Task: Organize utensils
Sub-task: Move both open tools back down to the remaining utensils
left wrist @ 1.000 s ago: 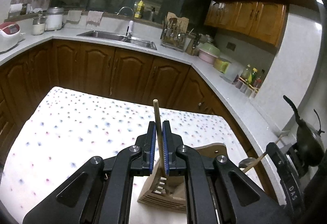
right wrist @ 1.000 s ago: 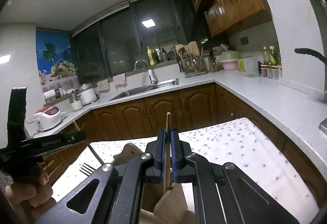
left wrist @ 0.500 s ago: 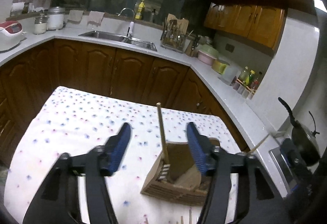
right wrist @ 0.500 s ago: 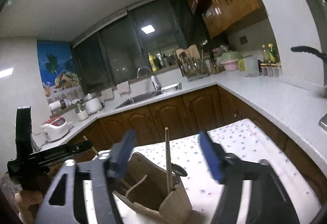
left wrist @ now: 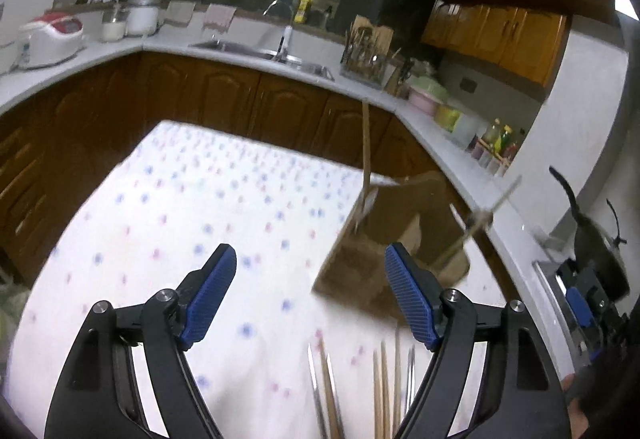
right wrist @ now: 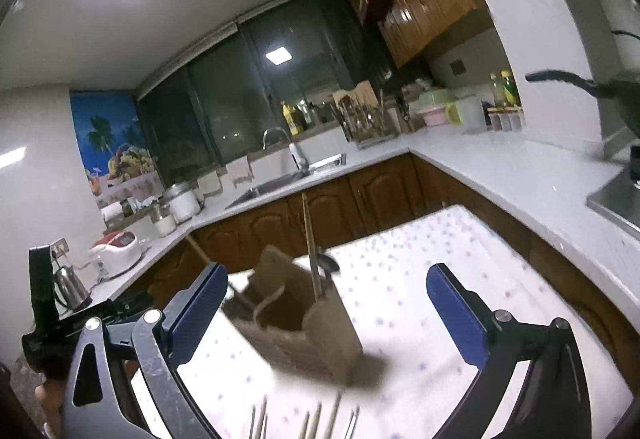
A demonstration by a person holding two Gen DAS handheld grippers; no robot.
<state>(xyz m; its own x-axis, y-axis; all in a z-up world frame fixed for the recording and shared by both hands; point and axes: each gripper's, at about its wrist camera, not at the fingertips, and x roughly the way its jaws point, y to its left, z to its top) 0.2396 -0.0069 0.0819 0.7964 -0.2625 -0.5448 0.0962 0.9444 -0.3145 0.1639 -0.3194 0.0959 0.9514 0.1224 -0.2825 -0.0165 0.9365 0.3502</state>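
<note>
Fingers of both grippers stand wide apart with nothing between their blue ribbed pads, and both sets have just been opening. The left gripper hangs above the white worktop cloth dotted with blue and pink spots, tilted down toward it. Ahead and to its right sits the brown wooden utensil holder with open compartments, blurred in this view. A long wooden-handled fork stands nearly upright in the holder's far corner, and a second thin wooden handle leans out over its right side. Near the lower edge of the left view lie several loose utensils, wooden sticks and slim metal pieces, side by side on the cloth; which kind each one is cannot be told.

The right gripper points more nearly level at the same holder from the other side. There the upright wooden handle rises from the holder next to the dark bowl of a spoon, and another handle slants out to the left. The tips of the loose utensils show at the bottom edge. The left gripper's black frame shows at the far left of this view, with part of a hand beneath it.
</note>
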